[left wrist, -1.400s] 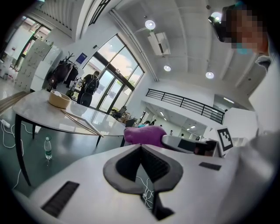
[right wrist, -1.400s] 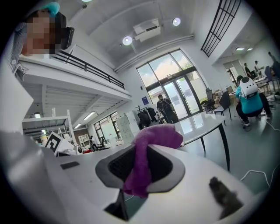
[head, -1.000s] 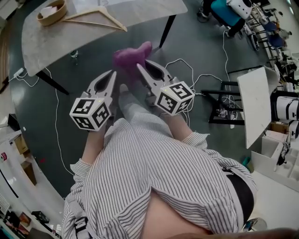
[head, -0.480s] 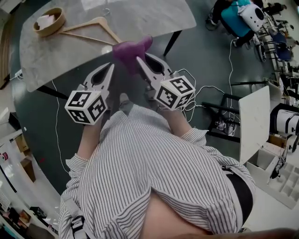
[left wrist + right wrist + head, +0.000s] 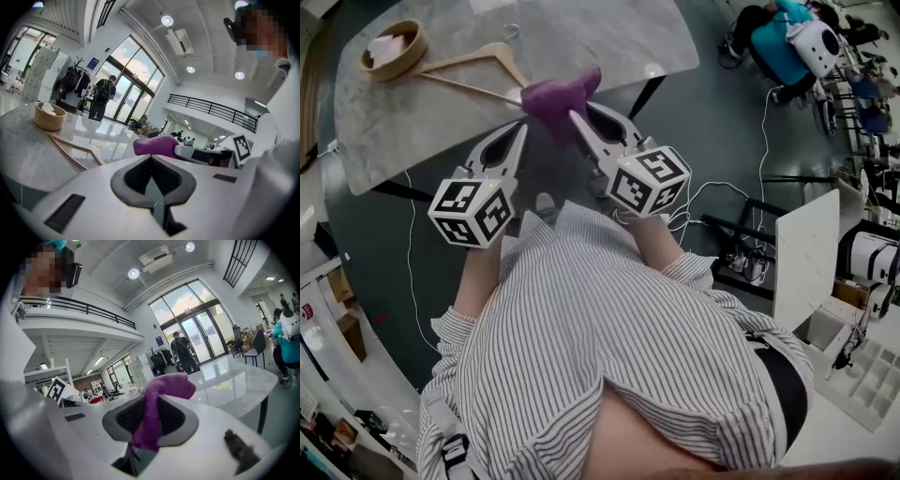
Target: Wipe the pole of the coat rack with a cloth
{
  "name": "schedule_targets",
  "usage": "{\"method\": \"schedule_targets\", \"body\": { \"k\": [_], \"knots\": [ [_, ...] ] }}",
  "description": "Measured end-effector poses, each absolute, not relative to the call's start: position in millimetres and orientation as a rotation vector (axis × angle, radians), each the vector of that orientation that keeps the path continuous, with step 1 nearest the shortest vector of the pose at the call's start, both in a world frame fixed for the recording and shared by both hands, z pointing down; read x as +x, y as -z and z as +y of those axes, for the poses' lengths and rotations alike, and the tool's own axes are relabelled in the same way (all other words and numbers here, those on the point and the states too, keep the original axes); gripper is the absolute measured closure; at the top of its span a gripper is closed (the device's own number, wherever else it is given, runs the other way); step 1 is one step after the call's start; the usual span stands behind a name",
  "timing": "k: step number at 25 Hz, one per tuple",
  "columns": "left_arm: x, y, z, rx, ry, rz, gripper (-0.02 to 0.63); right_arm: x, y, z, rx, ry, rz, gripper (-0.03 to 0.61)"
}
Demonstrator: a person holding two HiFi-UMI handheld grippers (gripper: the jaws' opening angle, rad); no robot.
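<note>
A purple cloth (image 5: 555, 94) hangs from my right gripper (image 5: 573, 114), which is shut on it just over the near edge of the marble table (image 5: 581, 37). In the right gripper view the cloth (image 5: 166, 383) bunches up out of the closed jaws of the right gripper (image 5: 149, 399). My left gripper (image 5: 523, 129) is beside it on the left, shut with nothing in it. The left gripper view has its jaws (image 5: 151, 157) meeting, with the cloth (image 5: 152, 145) just beyond. No coat rack pole shows close by.
On the table lie a wooden hanger (image 5: 478, 61) and a round wooden bowl (image 5: 391, 47). White cables (image 5: 712, 187) trail over the dark floor, and a white panel (image 5: 802, 253) stands at the right. Far off, coats hang on a stand (image 5: 75, 80) near a person (image 5: 103, 96) by the glass doors.
Both grippers have moved forward together towards the table. The cloth, earlier over the floor, now sits over the table's near edge. Neither gripper's jaws changed.
</note>
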State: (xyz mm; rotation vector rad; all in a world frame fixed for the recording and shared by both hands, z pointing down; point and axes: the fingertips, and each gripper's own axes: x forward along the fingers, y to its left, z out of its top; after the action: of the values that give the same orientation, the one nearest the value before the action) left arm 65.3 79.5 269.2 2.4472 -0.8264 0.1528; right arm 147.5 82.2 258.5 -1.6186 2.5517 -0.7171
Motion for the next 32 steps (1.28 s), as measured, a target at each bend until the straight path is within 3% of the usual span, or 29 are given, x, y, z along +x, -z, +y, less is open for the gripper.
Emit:
{"method": "schedule_targets", "body": {
  "k": [32],
  "knots": [
    [42.6, -292.4, -29.9, 2.462, -0.317, -0.579, 0.603, 132.0, -280.1, -9.4, -1.865, 0.811, 2.352, 0.492]
  ]
}}
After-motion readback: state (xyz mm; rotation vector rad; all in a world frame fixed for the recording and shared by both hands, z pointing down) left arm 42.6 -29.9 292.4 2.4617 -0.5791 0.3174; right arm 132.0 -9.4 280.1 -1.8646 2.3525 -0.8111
